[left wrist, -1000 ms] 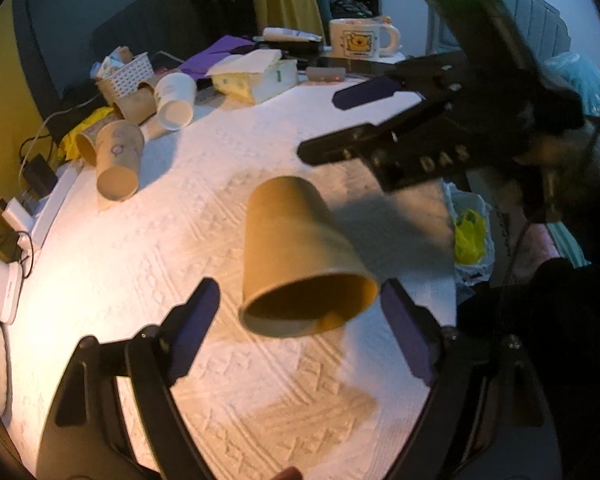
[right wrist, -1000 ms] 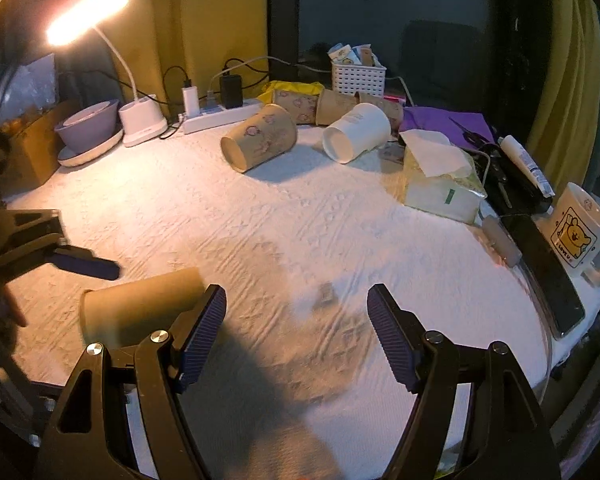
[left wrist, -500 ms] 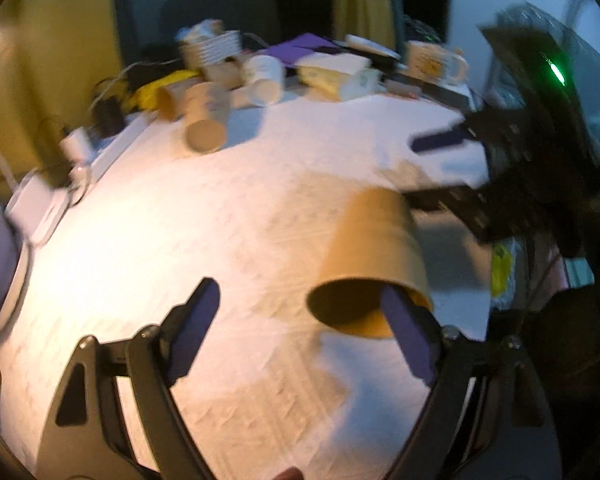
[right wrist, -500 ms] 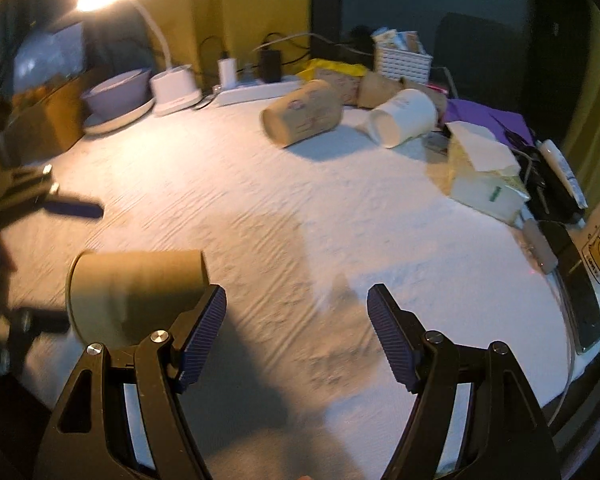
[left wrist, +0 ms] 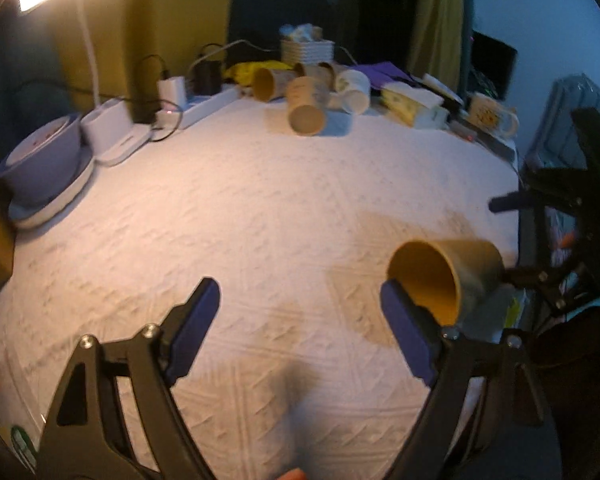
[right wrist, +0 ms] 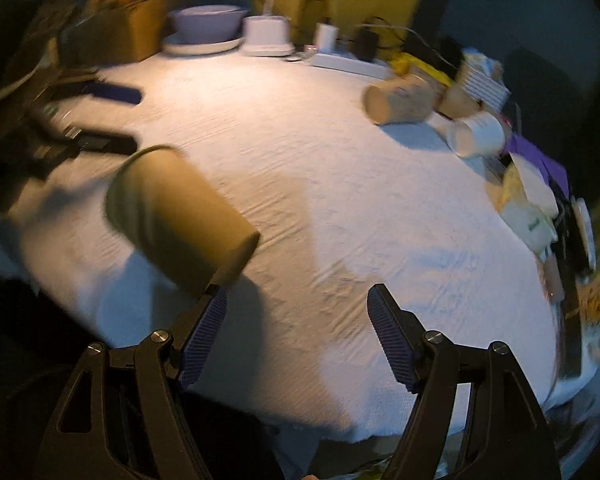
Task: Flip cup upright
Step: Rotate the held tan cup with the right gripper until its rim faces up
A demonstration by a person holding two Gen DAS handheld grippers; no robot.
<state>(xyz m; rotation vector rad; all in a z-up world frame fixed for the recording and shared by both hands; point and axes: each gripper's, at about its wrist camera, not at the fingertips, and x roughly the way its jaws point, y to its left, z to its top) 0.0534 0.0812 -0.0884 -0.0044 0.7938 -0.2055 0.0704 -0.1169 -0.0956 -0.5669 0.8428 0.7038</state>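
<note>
Half a second earlier the left wrist view had the brown paper cup (left wrist: 444,280) near its centre, mouth turned down toward the camera; at this moment the cup lay at about four o'clock in that view, on its side on the white tablecloth (left wrist: 260,220), its open mouth facing left. The left gripper (left wrist: 300,320) had swung leftward, so the lamp base (left wrist: 114,132) and lilac bowl (left wrist: 40,168) had come into view at ten o'clock. Its jaws stood wide apart and held nothing, the right blue pad overlapping the cup's rim in the view; whether it touched could not be told.

In the right wrist view the cup (right wrist: 176,216) sat at nine o'clock, its base just beside the left pad, contact unclear. The right gripper (right wrist: 296,336) was also spread open and empty. That view was smeared by motion, and the far clutter at two o'clock was hard to make out. The cup's mouth was hidden there.
</note>
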